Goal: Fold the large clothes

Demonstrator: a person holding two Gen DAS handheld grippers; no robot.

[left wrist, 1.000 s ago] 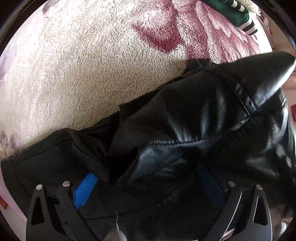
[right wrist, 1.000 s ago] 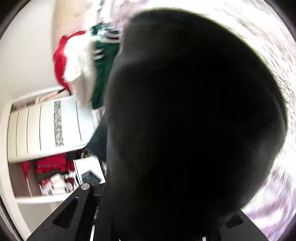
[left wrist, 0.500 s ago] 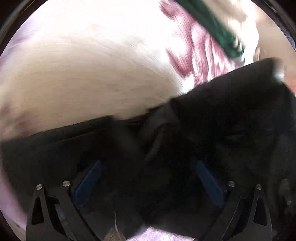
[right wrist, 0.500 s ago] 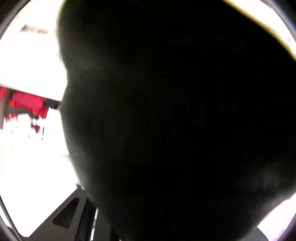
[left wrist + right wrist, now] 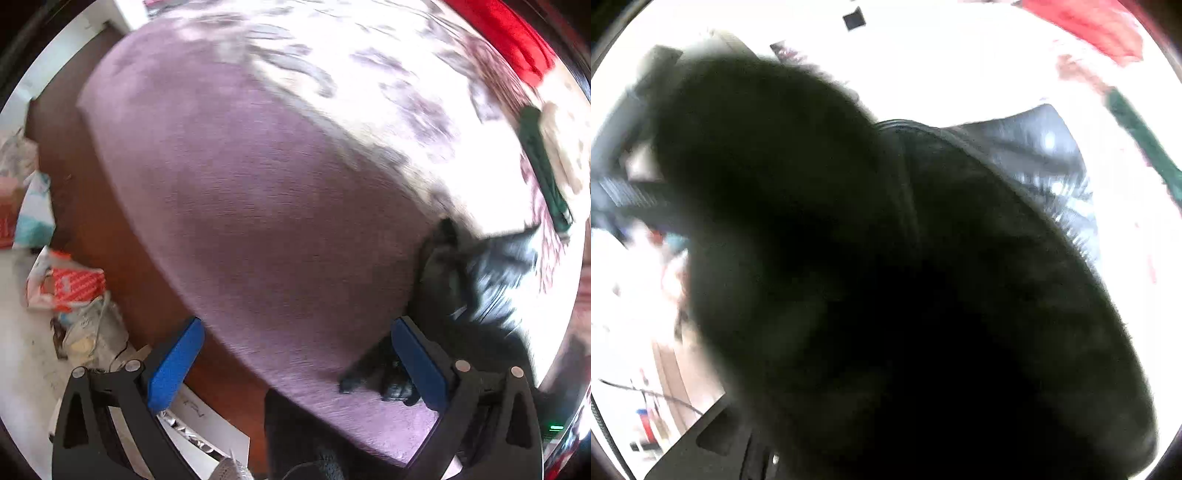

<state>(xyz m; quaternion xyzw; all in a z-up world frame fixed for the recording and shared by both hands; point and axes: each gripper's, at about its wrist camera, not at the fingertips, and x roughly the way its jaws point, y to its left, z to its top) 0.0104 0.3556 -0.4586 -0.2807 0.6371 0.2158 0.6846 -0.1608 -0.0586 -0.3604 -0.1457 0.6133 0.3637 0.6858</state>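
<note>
Left wrist: tool [image 5: 297, 360] open, black jacket [image 5: 480, 273] blurred, no legible txt.

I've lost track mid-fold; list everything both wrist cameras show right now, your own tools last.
Black leather jacket: one, black, fills right wrist view; part at the left view's right edge.
Purple plush bed cover: one, purple, centre of left view.
White floral blanket: one, white and mauve, beyond the cover.
Red garment: one, top right.
Green garment: one, right edge.
Red-and-white packet: one, on the floor, left.
Left tool: open, blue pads, nothing between.
Right tool: fingertips hidden by jacket.
</note>
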